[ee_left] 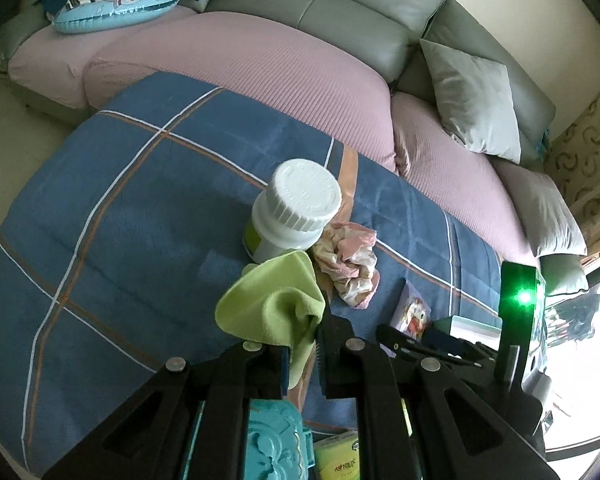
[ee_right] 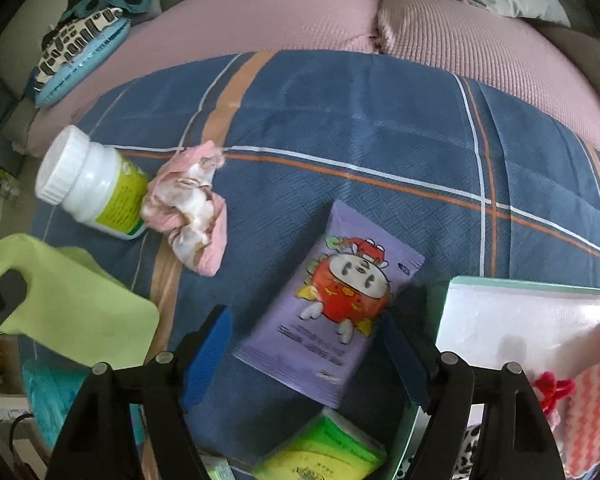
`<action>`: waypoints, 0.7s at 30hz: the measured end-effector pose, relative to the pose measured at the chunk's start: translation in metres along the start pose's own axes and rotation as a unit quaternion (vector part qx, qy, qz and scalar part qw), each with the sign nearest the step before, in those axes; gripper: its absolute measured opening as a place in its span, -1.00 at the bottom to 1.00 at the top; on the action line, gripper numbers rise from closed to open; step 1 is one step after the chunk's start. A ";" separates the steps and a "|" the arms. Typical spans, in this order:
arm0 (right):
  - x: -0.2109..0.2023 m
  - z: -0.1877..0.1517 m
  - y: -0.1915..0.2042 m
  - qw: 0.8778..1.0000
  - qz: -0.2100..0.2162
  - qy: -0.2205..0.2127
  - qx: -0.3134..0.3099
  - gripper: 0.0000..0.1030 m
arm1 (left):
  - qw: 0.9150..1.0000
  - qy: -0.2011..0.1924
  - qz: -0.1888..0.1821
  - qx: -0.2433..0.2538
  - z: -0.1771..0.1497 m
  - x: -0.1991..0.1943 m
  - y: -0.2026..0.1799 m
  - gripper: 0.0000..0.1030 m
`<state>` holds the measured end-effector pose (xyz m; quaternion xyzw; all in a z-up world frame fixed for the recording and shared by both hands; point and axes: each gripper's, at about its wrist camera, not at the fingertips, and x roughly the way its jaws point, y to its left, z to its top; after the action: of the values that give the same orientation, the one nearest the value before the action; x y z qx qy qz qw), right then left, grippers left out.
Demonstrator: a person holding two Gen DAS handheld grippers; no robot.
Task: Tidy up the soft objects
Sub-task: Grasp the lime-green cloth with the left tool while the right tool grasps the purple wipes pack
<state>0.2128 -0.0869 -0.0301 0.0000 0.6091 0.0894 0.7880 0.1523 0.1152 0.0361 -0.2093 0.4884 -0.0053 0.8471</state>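
My left gripper is shut on a lime-green cloth, which hangs bunched above the blue plaid blanket; the same cloth fills the left of the right wrist view. Behind it stand a white screw-cap bottle and a crumpled pink-and-white cloth. My right gripper points down, open, with its blue pads on either side of a purple wipes packet that lies flat on the blanket. The left pad stands clear of the packet. The bottle and the pink cloth lie to the upper left.
A white box at the right holds a pink wavy cloth and a red knitted piece. A green tissue pack and a teal case lie near. Behind is a pink-covered sofa with grey pillows.
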 end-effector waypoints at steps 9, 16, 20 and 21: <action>0.017 0.013 0.002 0.999 -0.008 0.015 0.029 0.54 | 1.000 0.008 -0.006 -0.012 -0.004 0.007 0.011 -0.79; 0.016 0.024 -0.002 0.999 -0.023 0.012 0.034 0.18 | 1.000 0.014 -0.008 -0.020 -0.004 0.008 0.016 -0.79; 0.008 0.022 -0.004 0.999 -0.018 0.006 0.032 0.08 | 1.000 0.013 -0.009 -0.023 -0.004 0.004 0.017 -0.79; 0.005 0.022 -0.003 0.999 -0.017 0.004 0.031 0.07 | 1.000 0.013 -0.009 -0.023 -0.004 0.003 0.016 -0.79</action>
<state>0.2358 -0.0871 -0.0299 0.0136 0.6147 0.0574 0.7865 0.1473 0.1280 0.0259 -0.2328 0.4971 -0.0049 0.8358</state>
